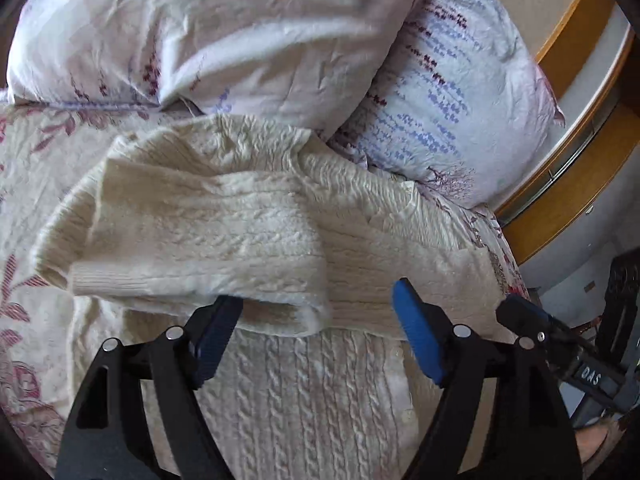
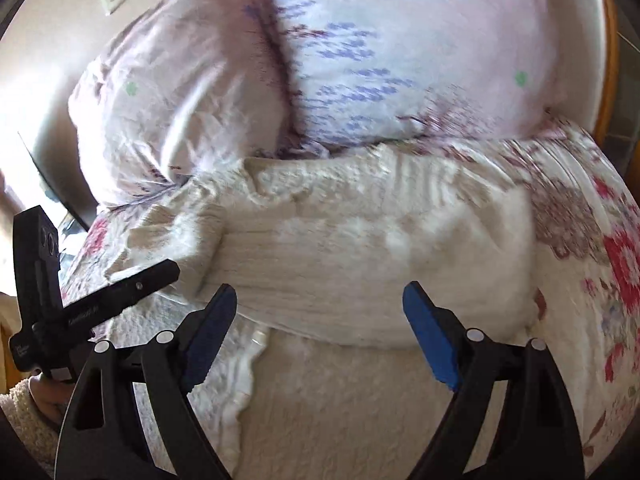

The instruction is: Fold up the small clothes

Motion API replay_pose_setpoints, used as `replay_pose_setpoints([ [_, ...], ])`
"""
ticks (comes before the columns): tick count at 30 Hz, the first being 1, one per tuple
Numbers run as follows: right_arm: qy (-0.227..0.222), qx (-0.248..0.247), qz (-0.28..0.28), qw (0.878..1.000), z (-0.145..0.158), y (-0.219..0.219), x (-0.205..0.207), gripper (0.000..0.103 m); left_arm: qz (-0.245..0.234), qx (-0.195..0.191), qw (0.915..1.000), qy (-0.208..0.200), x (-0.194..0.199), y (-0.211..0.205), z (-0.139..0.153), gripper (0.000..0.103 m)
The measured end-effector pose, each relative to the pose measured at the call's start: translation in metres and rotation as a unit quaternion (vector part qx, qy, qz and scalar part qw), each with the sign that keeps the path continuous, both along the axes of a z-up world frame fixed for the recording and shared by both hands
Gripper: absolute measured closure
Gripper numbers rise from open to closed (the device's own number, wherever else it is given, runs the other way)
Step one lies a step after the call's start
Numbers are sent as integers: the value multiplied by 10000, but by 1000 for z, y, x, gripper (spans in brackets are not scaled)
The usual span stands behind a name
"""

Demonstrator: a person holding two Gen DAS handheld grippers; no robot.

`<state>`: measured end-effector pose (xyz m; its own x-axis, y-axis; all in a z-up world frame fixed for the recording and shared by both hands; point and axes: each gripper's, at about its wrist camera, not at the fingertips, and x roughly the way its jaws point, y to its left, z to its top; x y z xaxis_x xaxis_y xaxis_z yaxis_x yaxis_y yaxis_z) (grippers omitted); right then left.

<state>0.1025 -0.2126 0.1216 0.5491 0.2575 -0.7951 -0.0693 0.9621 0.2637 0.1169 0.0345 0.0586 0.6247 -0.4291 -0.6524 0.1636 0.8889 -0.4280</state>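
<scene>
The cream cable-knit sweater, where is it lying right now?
The cream cable-knit sweater lies on the floral quilt, just before the two lilac-print pillows; in both wrist views it fills the centre, ahead of the open grippers.

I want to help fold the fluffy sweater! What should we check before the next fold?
1. Sweater lies on the bedspread, not hanging off: ok.
2. Sleeve folded across the body: ok.
3. Left gripper free, jaws open, pads not pressing the knit: ok.
4. Right gripper free, jaws open, nothing pinched: ok.
5. Folded edges lined up neatly: cannot tell, the right wrist view is blurred.
6. Pillows away from the sweater: not ok, they touch its far edge.
</scene>
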Motion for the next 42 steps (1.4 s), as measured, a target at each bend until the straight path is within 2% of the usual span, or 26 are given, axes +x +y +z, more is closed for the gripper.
replay_pose_setpoints([
  [2, -200, 48, 625, 9978, 10, 33, 18, 31, 268, 272, 9990, -219, -17, 24, 8, 24],
  [4, -367, -44, 1302, 9908, 15, 74, 32, 39, 636, 584, 9960, -220, -29, 47, 8, 24],
  [7, -378, -321, 2361, 9705, 9, 141, 45, 48, 1068, 769, 9913, 43, -40, 82, 0, 25],
  [9, -296, -521, 2847, 9567, -2, 177, 47, 48, 1218, 796, 9892, 175, -45, 97, -6, 25],
  [13, -249, -1013, 3491, 9313, -18, 222, 40, 48, 1312, 859, 9870, 347, -56, 115, -16, 25],
  [17, -240, -1389, 3719, 9175, -29, 239, 34, 48, 1302, 1007, 9856, 394, -60, 121, -19, 25],
  [19, -141, -1652, 3664, 9156, -38, 242, 38, 69, 1290, 1065, 9851, 405, -59, 121, -20, 25],
  [20, -43, -1631, 3593, 9188, -41, 241, 42, 88, 1278, 1112, 9847, 407, -58, 121, -20, 25],
  [21, 101, -1538, 3534, 9227, -40, 234, 47, 95, 1266, 1159, 9843, 402, -57, 120, -20, 24],
  [27, 42, -601, 2442, 9679, -15, 181, 72, 97, 1164, 1401, 9826, 371, -40, 111, -19, 24],
  [30, -219, -133, 1425, 9895, 8, 128, 82, 97, 1012, 1536, 9825, 296, -30, 99, -18, 21],
  [32, -433, 184, 560, 9973, 24, 79, 83, 97, 937, 1672, 9811, 255, -22, 90, -19, 20],
  [34, -526, 404, -372, 9971, 30, 26, 77, 97, 876, 1783, 9798, 243, -16, 84, -21, 20],
  [37, -231, 490, -1546, 9865, 13, -42, 56, 97, 802, 2006, 9761, 232, -9, 74, -24, 20],
  [40, 531, 759, -2082, 9737, -25, -84, 38, 97, 731, 2195, 9726, 240, -4, 67, -29, 20],
  [42, 803, 1103, -2220, 9655, -41, -96, 28, 97, 694, 2272, 9711, 247, -2, 64, -31, 20],
])
